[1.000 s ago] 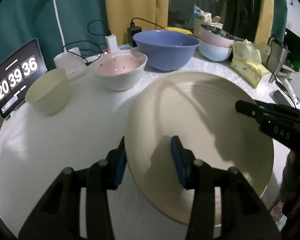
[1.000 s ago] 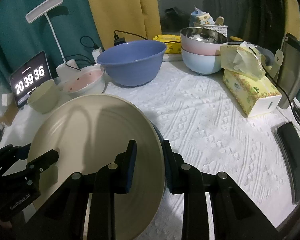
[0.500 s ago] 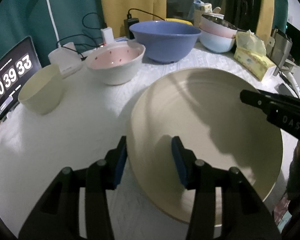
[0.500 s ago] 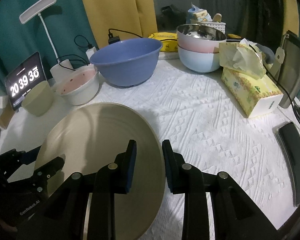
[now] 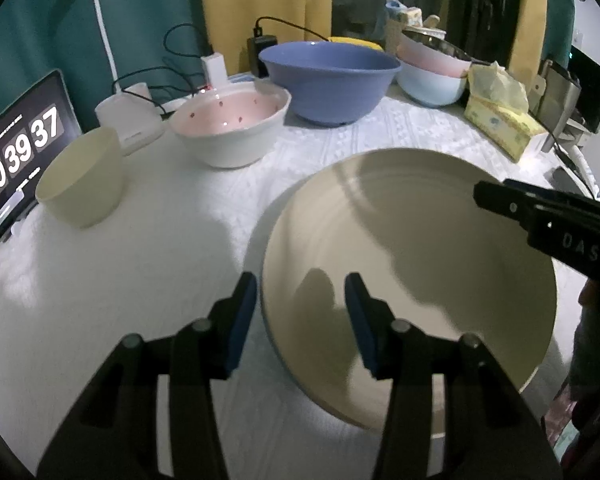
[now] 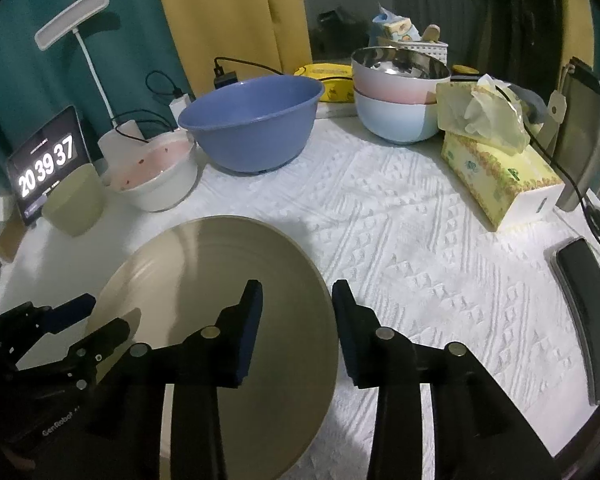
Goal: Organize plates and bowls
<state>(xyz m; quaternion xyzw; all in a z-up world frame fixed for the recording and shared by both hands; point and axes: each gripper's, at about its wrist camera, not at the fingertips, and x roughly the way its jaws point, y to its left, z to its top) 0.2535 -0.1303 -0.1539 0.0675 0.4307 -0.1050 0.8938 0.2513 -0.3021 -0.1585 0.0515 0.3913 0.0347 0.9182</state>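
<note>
Grippers, left [image 5: 300, 312] and right [image 6: 296, 320], straddle the beige plate's [image 5: 420, 248] opposite rims, jaws parted, gripping nothing; both should close evenly before lifting.

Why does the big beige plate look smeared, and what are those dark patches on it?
Left wrist view: the round beige plate has a streaked far rim, likely motion blur, and dark claw shadows across it. Right wrist view: the plate shows similar shadows; the fisheye lens bends the picture's edges.

White-clothed table [image 6: 400, 240], beige plate [image 6: 228, 280], blue bowl [image 6: 252, 120], tissue box [image 6: 500, 176], phone [image 6: 588, 292]
</note>
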